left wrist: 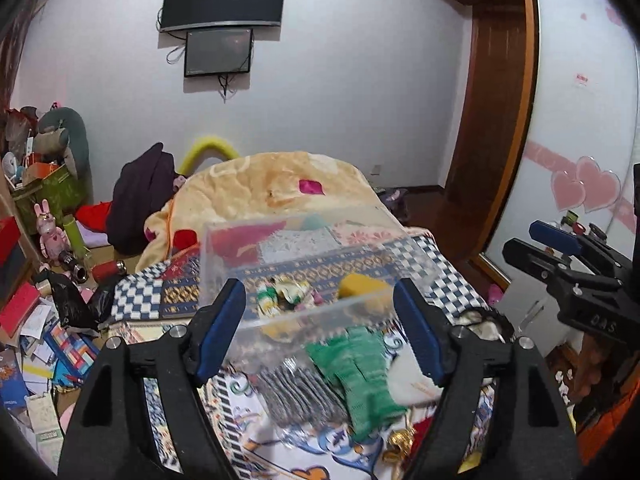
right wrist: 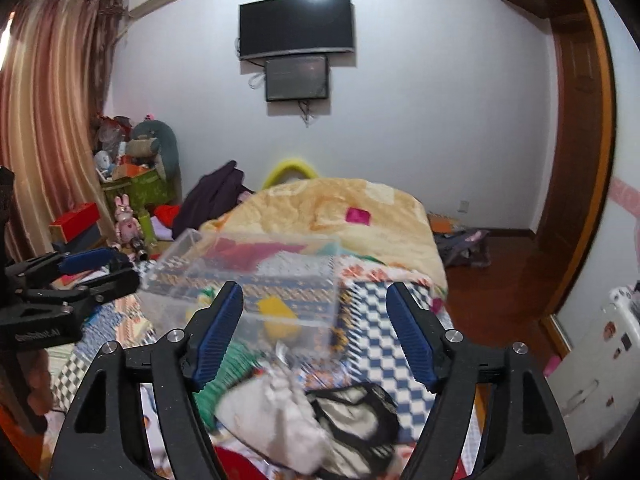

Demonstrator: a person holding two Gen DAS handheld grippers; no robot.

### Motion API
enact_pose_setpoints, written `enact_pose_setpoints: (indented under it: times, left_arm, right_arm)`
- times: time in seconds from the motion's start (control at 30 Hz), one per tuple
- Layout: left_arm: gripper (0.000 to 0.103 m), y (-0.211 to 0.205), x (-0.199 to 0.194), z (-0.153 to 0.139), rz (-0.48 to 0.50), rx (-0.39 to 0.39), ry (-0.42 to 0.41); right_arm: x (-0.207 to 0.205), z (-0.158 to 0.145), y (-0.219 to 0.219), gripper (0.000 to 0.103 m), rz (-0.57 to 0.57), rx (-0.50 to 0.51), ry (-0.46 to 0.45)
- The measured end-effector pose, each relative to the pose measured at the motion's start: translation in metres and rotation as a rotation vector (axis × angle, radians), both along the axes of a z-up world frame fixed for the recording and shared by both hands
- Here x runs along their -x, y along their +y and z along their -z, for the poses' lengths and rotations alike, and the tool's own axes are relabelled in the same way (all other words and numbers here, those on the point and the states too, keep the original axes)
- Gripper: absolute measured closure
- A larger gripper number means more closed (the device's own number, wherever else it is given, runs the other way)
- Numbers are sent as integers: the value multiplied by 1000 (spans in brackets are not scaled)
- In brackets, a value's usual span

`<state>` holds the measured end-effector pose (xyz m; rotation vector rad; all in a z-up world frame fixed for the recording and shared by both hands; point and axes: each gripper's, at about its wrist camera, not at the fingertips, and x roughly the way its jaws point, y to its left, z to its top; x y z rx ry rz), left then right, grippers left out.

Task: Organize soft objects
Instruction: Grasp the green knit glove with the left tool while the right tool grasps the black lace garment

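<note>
A clear plastic box [left wrist: 296, 248] [right wrist: 256, 276] stands on the patterned bedspread, holding a yellow sponge [left wrist: 362, 286] [right wrist: 276, 310] and a small patterned cloth [left wrist: 284, 294]. My left gripper [left wrist: 320, 292] is open just in front of the box, its blue pads touching nothing. Below it lie a green knitted piece [left wrist: 360, 376] and a grey striped piece [left wrist: 296, 396]. My right gripper [right wrist: 314, 294] is open too, above a white cloth [right wrist: 276, 412] and a black-trimmed garment [right wrist: 360, 412]. Each gripper shows at the edge of the other's view: the right gripper [left wrist: 556, 240], the left gripper [right wrist: 88, 266].
A folded peach blanket [left wrist: 280, 184] [right wrist: 336, 204] fills the far end of the bed [right wrist: 384, 344]. Books, papers and toys litter the floor at left [left wrist: 36, 340]. A wardrobe [left wrist: 580, 120] stands at right. Two screens [right wrist: 296, 28] hang on the far wall.
</note>
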<state>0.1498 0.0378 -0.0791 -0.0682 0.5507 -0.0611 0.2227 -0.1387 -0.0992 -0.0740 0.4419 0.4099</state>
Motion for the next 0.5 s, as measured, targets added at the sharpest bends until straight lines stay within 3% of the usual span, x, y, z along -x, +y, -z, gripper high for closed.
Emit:
enact_pose_setpoints:
  times: [0.33, 0.5]
  left_arm:
    - [26, -23, -3, 53, 23, 27, 122]
    - [49, -33, -7, 75, 55, 48, 180]
  right_arm:
    - [-19, 55, -34, 32, 106, -16, 165]
    - [-13, 76, -40, 32, 116, -5, 220]
